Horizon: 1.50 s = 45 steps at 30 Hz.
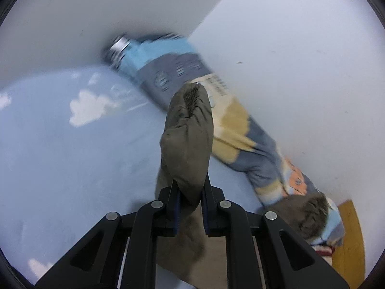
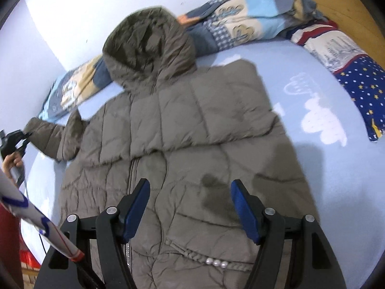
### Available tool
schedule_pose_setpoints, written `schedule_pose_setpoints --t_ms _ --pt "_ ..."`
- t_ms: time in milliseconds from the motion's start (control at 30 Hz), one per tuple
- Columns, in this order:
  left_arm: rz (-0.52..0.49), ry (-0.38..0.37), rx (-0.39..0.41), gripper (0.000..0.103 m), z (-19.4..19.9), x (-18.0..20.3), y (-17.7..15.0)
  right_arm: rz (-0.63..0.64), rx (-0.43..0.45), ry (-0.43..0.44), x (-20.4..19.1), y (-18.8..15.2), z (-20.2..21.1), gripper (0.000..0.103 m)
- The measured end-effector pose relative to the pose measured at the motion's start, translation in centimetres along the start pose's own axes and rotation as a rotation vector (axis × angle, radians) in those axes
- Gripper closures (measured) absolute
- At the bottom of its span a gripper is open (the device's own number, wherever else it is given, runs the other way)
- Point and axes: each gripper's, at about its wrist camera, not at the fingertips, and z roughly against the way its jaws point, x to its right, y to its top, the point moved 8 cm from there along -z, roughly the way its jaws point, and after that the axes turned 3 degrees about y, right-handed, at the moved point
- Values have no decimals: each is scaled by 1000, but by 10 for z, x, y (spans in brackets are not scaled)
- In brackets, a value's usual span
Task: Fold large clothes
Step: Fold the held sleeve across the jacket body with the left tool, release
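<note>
While the left claw point(image 1: 190, 190) stays out of nothing, clenched on the sleeve point(image 1: 187, 139) of the brown-grey puffer coat, the cuff juts forward beyond its fingers, pointing toward a patterned blanket point(image 1: 240, 130) along the wall, above the pale blue bed sheet point(image 1: 60, 163).

From the right wrist, the right claw point(image 2: 190, 207) hangs released over the coat point(image 2: 192, 130), which lies flat on the bed, zipper up, long axis running ahead of the claw to the fur-edged hood point(image 2: 149, 45). Far left, a hand point(image 2: 13, 163) holds the other claw. No writing is readable.
</note>
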Motion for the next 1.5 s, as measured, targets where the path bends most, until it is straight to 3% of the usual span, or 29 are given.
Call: schedule_pose_setpoints --t_ms 167,333,500,667,867,1033,1067,1100,1133,1167,1200,1367,1500 --pt "-105 -48 44 90 63 77 1 2 76 -34 10 12 21 29" --pt "-199 -138 40 90 110 162 -33 -8 131 -60 25 22 36 29" --pt "-287 -227 -37 90 126 232 -102 -63 146 -33 48 26 53 29" --pt "-377 -267 -157 90 108 283 -202 -123 198 -33 77 31 80 29" --pt "-439 -236 -252 90 73 307 -309 -171 216 -17 95 31 94 29" --pt "-559 -162 -279 90 40 318 -380 -190 221 0 99 32 98 29" --pt "-575 -137 -297 88 31 316 -392 -192 221 1 100 32 98 29" --pt "-585 -102 -323 79 23 311 -403 -194 218 5 100 33 98 29" --pt "-585 -83 -355 72 17 306 -409 -198 215 9 101 33 97 29" --pt "-578 -74 -396 57 12 302 -417 -201 214 12 101 33 97 29" --pt "-568 -74 -427 49 12 298 -423 -206 214 17 102 34 97 29" --pt "-607 -171 -432 48 39 294 -417 -209 213 34 95 38 94 29" --pt "-694 -121 -299 45 47 279 -375 -192 202 27 88 36 89 29"
